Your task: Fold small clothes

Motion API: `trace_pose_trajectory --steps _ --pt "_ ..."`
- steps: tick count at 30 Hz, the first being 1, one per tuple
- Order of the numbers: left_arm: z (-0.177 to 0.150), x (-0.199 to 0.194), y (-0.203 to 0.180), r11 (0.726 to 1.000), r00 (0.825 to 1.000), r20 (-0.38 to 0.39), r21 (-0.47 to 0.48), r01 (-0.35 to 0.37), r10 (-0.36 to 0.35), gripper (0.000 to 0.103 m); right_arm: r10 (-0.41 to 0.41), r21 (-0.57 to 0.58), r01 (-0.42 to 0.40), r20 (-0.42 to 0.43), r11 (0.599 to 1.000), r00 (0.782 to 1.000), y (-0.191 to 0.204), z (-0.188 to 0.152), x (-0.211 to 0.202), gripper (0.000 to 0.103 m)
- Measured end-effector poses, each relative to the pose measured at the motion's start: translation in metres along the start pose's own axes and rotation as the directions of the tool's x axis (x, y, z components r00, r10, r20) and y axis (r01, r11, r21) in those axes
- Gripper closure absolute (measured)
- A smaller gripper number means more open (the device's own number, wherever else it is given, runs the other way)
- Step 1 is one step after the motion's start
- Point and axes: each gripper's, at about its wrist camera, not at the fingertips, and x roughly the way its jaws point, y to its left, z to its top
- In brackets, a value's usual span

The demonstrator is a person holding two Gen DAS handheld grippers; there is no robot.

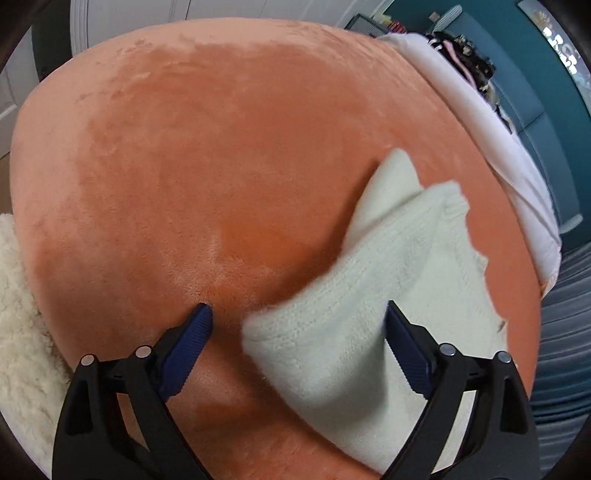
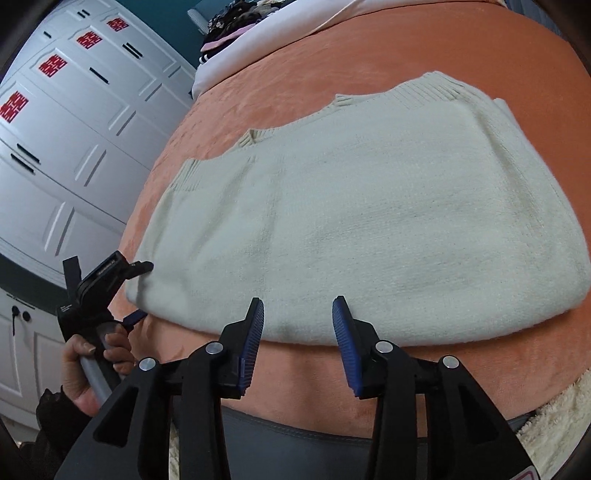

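Both grippers (left [image 1: 297, 325], right [image 2: 298, 314]) angled down, fingers apart, over sweater [image 2: 369, 221].

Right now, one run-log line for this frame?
phase: fold laid down | left gripper: open, sweater corner between fingers, unpinched | right gripper: open at near edge | sweater: folded on orange blanket

Red double-happiness signs [image 2: 51, 63] on white wardrobe doors [image 2: 74, 122], tool's print too small

The cream sweater [image 1: 388, 266] is blurred and cut off at the lower edge in the left wrist view. The dark clothes pile [image 2: 236, 18] far behind is too small to identify.
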Motion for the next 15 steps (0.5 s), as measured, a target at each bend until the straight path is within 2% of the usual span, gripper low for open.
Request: trace_pose_trajectory --steps 1,2,3,4,5,6,8,10,13,15 --pt "0.002 0.000 -0.002 1.000 1.000 -0.003 0.009 0.002 -0.002 0.020 -0.009 -0.004 0.009 -0.003 1.000 1.000 0.003 -0.002 0.000 0.062" --pt "0.004 -0.002 -0.003 0.999 0.999 0.001 0.014 0.034 -0.035 0.051 -0.014 -0.001 0.014 -0.006 1.000 1.000 0.005 -0.001 0.001 0.062" --pt "0.007 -0.003 -0.005 0.992 0.992 -0.029 0.011 0.122 -0.121 0.067 -0.013 0.004 0.013 -0.010 1.000 1.000 0.006 -0.001 0.002 0.062" --pt "0.010 -0.007 -0.007 0.989 0.988 -0.052 -0.008 0.145 -0.146 0.073 -0.014 0.007 0.014 -0.013 1.000 1.000 0.006 -0.002 0.001 0.062" --pt "0.013 -0.016 -0.012 0.984 0.983 -0.039 -0.017 0.177 -0.178 0.077 -0.018 0.007 0.018 -0.010 1.000 1.000 0.007 -0.002 0.000 0.062" --pt "0.015 -0.027 -0.021 0.976 0.976 -0.025 0.006 0.217 -0.217 0.079 -0.019 0.005 0.019 -0.005 1.000 1.000 0.006 -0.001 -0.001 0.062" --pt "0.009 -0.061 -0.057 0.950 0.957 0.007 0.124 0.287 -0.290 0.084 -0.021 0.000 0.021 0.009 1.000 1.000 0.006 -0.001 -0.005 0.062" --pt "-0.007 -0.102 -0.110 0.888 0.923 0.010 0.279 0.367 -0.385 0.085 -0.029 -0.001 0.029 0.036 1.000 0.999 0.003 -0.003 -0.015 0.062" --pt "-0.053 -0.148 -0.185 0.743 0.863 -0.026 0.495 0.450 -0.505 0.086 -0.030 0.037 0.027 0.074 0.999 0.997 -0.014 -0.004 -0.033 0.062" --pt "-0.093 -0.154 -0.227 0.645 0.832 -0.120 0.575 0.503 -0.542 0.086 -0.036 0.078 0.027 0.107 0.997 0.994 -0.029 -0.005 -0.048 0.061"
